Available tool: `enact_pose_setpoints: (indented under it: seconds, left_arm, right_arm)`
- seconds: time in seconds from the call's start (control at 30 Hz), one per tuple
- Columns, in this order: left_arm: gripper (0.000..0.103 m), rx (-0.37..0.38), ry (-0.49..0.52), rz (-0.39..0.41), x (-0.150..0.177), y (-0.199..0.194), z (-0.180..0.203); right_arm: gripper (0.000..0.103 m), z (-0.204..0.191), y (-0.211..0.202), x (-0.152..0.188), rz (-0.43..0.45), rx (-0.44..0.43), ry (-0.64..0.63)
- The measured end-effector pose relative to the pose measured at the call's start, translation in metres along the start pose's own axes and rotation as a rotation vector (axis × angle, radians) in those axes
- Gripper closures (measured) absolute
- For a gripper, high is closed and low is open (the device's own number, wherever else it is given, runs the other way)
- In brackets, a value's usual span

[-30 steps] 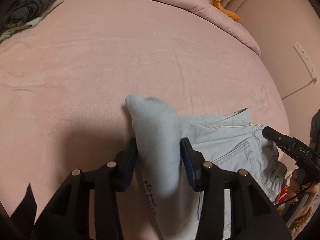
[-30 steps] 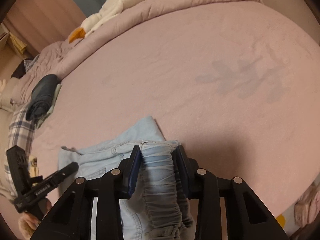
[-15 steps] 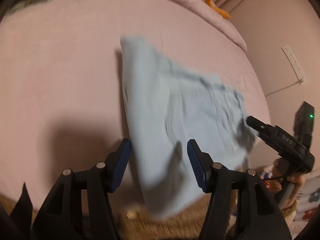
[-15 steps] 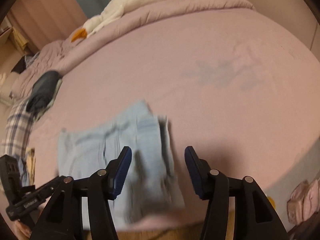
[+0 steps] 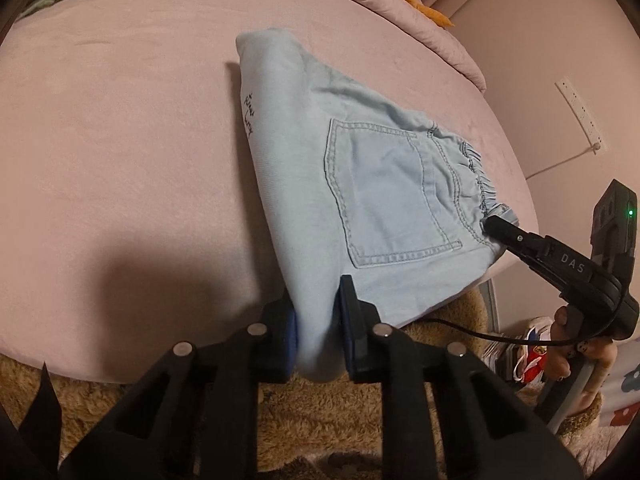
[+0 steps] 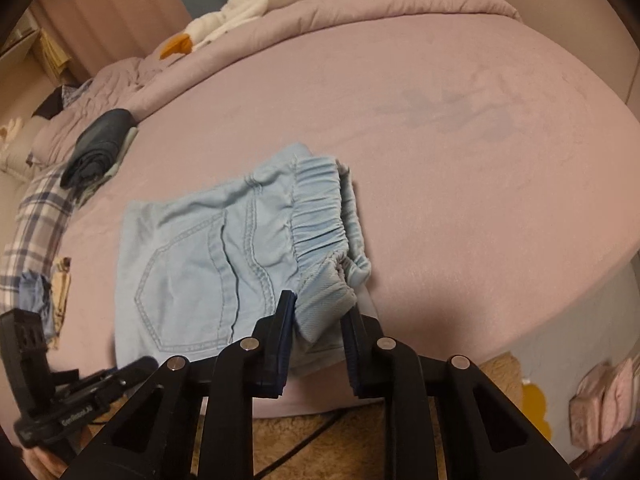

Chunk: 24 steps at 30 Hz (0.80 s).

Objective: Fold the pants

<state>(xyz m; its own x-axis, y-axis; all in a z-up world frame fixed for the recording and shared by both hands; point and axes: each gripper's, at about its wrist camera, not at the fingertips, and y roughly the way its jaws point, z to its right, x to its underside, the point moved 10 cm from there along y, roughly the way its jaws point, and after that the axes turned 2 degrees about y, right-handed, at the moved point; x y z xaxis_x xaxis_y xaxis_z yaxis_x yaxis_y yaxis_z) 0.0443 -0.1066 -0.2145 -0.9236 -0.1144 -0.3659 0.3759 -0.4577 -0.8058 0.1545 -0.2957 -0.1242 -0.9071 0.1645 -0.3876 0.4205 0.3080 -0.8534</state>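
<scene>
Fingers (image 5: 356, 344) – both grippers just closed on folded pants (image 5: 360, 184), waistband (image 6: 320, 208) rightward

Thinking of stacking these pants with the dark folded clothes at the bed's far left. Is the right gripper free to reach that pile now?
Probably not: the right gripper is clamped on the pants waistband, and the dark pile lies far off.

pale blue pants (image 5: 372, 200), pink bedsheet (image 5: 120, 128)

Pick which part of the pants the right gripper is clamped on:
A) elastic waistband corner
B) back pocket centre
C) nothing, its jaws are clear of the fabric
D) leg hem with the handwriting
A: in the right wrist view the right gripper pinches the gathered waistband corner of the pants at the near edge of the bed.
</scene>
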Motion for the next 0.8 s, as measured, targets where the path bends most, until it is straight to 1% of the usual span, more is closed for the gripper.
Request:
enact_pose_setpoints:
  seconds: [0.07, 0.17, 0.27, 0.33, 0.37, 0.4, 0.43, 0.47, 0.5, 0.53, 0.57, 0.63, 0.67, 0.73, 0.77, 0.8]
  left_arm:
    - [0.084, -0.006, 0.008, -0.009, 0.002, 0.002, -0.003]
    - [0.083, -0.024, 0.010, -0.029, 0.000, 0.014, -0.007]
    - [0.078, -0.032, 0.020, -0.030, -0.001, 0.013, -0.007]
    - [0.072, -0.027, 0.012, -0.038, -0.004, 0.008, -0.009]
    - [0.070, -0.026, 0.007, -0.034, -0.008, 0.005, -0.011]
    - [0.068, -0.034, 0.007, -0.012, -0.014, -0.001, -0.013]
    - [0.057, -0.053, 0.010, 0.019, -0.020, -0.006, -0.016]
    - [0.050, -0.090, 0.012, 0.076, -0.032, -0.013, -0.022]
    - [0.036, -0.114, 0.009, 0.108, -0.035, -0.018, -0.026]
    - [0.032, -0.129, 0.002, 0.131, -0.042, -0.020, -0.030]
    - [0.032, -0.124, -0.007, 0.135, -0.048, -0.019, -0.031]
    - [0.032, -0.075, -0.033, 0.108, -0.054, -0.010, -0.030]
    - [0.032, -0.052, -0.045, 0.099, -0.057, -0.005, -0.029]
    - [0.033, -0.030, -0.033, 0.082, -0.063, 0.009, -0.026]
    - [0.033, -0.029, -0.012, 0.064, -0.064, 0.019, -0.023]
    - [0.034, -0.045, -0.001, 0.046, -0.065, 0.027, -0.023]
  right_arm:
    - [0.082, 0.007, 0.000, 0.005, -0.004, 0.003, -0.002]
    - [0.083, 0.015, 0.012, 0.013, -0.034, 0.001, 0.017]
    - [0.083, 0.023, 0.018, 0.019, -0.048, -0.021, 0.053]
    - [0.083, 0.025, 0.012, 0.018, -0.048, -0.037, 0.053]
    - [0.080, 0.024, 0.008, 0.016, -0.046, -0.044, 0.052]
    - [0.067, 0.024, 0.003, 0.013, -0.040, -0.051, 0.053]
    - [0.057, 0.029, -0.003, 0.007, -0.019, -0.036, 0.049]
    - [0.036, 0.033, -0.008, 0.002, 0.006, -0.022, 0.046]
    - [0.029, 0.041, -0.014, -0.005, 0.039, -0.010, 0.047]
    - [0.029, 0.045, -0.015, -0.010, 0.041, -0.021, 0.062]
    - [0.029, 0.046, -0.014, -0.011, 0.034, -0.045, 0.077]
    - [0.026, 0.045, -0.004, -0.015, -0.011, -0.143, 0.120]
    - [0.024, 0.043, 0.003, -0.015, -0.033, -0.171, 0.127]
    - [0.023, 0.038, 0.018, -0.011, -0.075, -0.191, 0.115]
    - [0.022, 0.034, 0.027, -0.007, -0.100, -0.205, 0.103]
    - [0.022, 0.032, 0.035, -0.003, -0.129, -0.217, 0.100]
